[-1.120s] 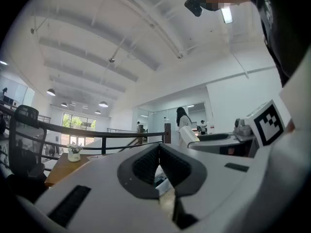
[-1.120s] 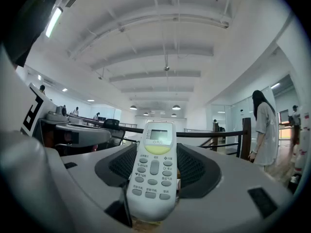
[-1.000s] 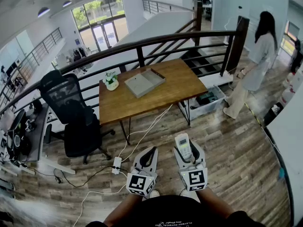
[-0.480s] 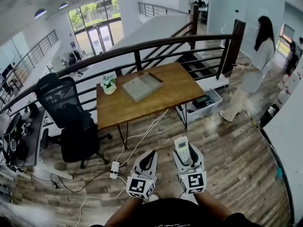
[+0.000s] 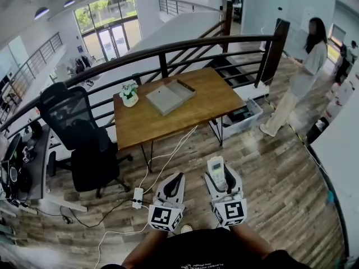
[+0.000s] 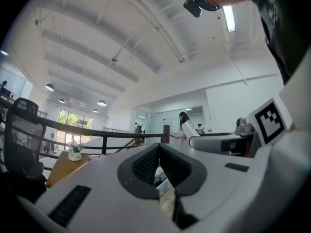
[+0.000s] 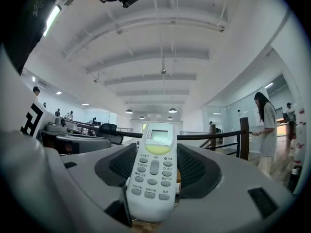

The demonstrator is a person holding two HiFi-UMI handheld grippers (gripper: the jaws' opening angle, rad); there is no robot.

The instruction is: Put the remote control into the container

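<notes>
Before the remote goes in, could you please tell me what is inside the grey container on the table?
The grey container on the table shows a bare grey floor. A small dark strip lies at its far rim, too small to identify. Nothing covers it.

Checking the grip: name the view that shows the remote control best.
The right gripper view: the remote control fills the centre, buttons facing the camera, clamped in the right hand-held gripper. The head view shows it small, from above. The left gripper view misses it.
</notes>
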